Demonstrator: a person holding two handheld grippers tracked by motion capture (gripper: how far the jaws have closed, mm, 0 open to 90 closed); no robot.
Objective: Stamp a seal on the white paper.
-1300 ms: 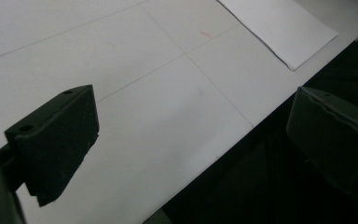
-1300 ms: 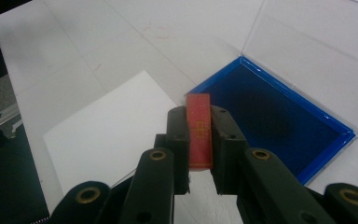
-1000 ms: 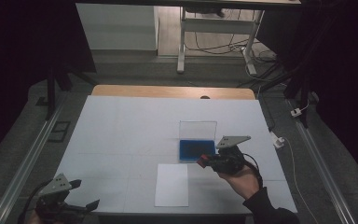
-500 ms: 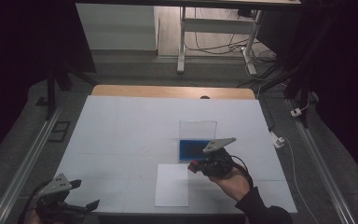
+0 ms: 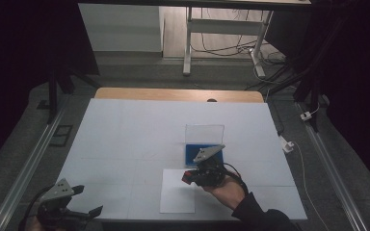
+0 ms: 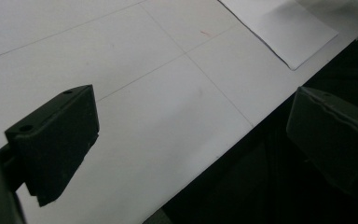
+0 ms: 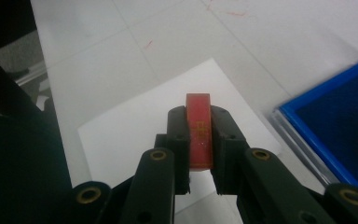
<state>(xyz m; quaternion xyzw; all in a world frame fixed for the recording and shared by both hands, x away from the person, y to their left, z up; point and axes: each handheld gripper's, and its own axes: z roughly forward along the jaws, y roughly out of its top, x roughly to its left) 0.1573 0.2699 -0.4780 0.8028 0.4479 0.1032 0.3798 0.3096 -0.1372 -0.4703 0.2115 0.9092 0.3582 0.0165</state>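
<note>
One red block, a flat stamp-like piece, is pinched upright between the jaws of the right gripper; it hangs over the far right corner of a white paper sheet near the table's near edge; a blue ink pad in an open clear case sits just beyond; the left gripper, jaws spread wide and holding nothing, hovers at the near left corner.

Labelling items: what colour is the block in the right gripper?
Red block, clearest in the right gripper view.
</note>
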